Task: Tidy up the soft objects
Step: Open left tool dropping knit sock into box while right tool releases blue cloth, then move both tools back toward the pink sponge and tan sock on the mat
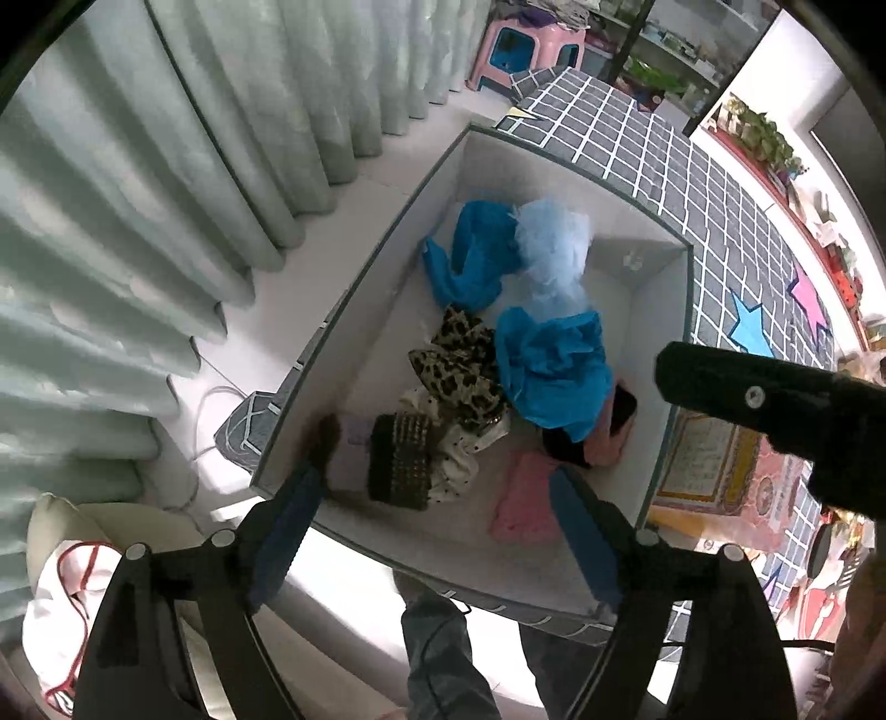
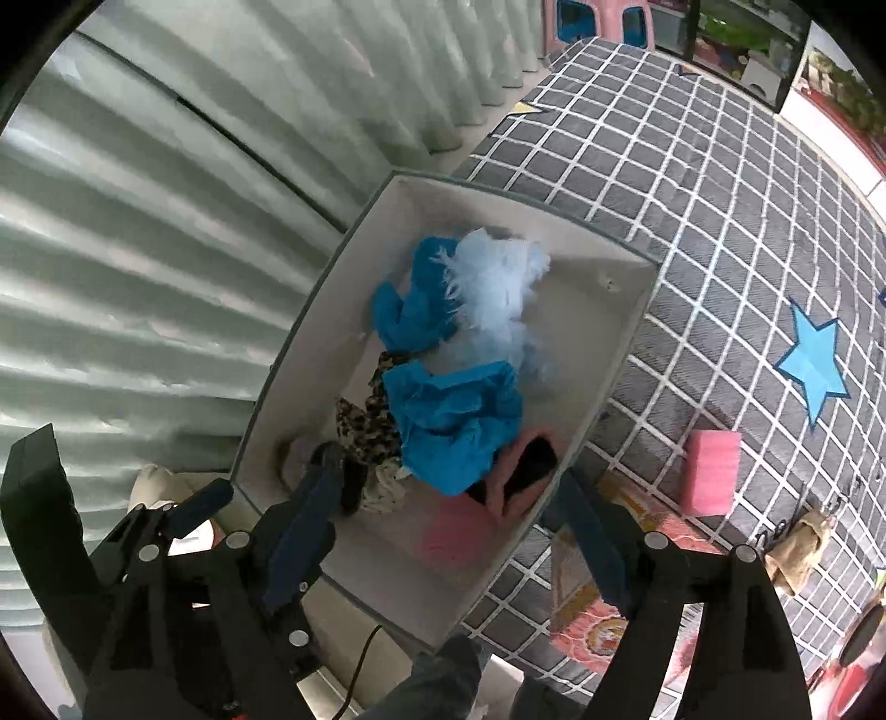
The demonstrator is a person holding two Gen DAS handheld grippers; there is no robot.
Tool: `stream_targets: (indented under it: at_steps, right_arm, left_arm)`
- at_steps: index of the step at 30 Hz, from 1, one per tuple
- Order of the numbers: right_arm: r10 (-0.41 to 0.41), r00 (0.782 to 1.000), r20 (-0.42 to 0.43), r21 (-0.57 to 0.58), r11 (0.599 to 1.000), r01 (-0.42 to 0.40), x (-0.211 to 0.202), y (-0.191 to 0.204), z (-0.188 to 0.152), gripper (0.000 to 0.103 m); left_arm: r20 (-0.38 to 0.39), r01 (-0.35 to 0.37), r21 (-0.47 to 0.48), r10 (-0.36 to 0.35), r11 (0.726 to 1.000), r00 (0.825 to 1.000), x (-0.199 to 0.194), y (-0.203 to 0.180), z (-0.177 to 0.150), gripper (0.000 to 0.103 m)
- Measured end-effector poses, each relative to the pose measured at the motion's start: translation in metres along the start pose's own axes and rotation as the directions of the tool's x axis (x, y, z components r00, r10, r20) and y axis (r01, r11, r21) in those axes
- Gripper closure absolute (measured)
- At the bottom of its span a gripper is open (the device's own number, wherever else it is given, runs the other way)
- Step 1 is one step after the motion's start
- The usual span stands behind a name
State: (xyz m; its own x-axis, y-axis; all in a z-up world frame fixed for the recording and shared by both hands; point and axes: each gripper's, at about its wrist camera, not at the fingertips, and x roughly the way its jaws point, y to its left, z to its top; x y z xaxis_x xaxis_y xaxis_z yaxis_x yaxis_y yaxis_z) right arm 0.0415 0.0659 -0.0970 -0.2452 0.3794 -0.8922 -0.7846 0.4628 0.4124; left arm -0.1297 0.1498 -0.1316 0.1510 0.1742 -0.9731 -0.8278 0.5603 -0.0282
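Around the grey grid rug

I take the grey grid rug [image 2: 692,232] as my landmark: pale green curtains [image 1: 166,183] hang along its left edge, a pink plastic stool [image 1: 526,47] stands at its far end, a blue star [image 2: 814,365] is printed on it, and a white cable [image 1: 207,421] trails just off its near-left corner.

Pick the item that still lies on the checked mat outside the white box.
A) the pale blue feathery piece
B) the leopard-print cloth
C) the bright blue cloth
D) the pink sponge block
D: the pink sponge block rests on the checked mat, apart from the white box, while the leopard-print cloth, pale blue feathery piece and bright blue cloth all lie inside it.
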Motion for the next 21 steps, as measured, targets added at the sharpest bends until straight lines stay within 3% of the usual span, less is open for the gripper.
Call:
stream_targets:
  at_steps: [2, 11, 21]
  right_arm:
    - [-0.011, 1.000, 0.008, 0.012, 1.000, 0.011, -0.005, -0.004, 0.001, 0.000]
    - [-0.001, 0.996, 0.092, 0.140, 0.990, -0.012, -0.050, -0.051, 0.002, 0.000]
    - [-0.073, 0.987, 0.141, 0.373, 0.928, 0.016, -0.087, -0.164, -0.027, 0.000]
  left_arm:
    - [0.001, 0.008, -0.015, -0.008, 1.000, 1.000, -0.001, 0.001, 0.001, 0.001]
    - [0.023, 0.078, 0.018, -0.078, 0.997, 0.997, -0.018, -0.023, 0.016, 0.000]
    - [-0.029, 0.171, 0.178, -0.168, 0.969, 0.985, -0.035, -0.112, 0.041, 0.000]
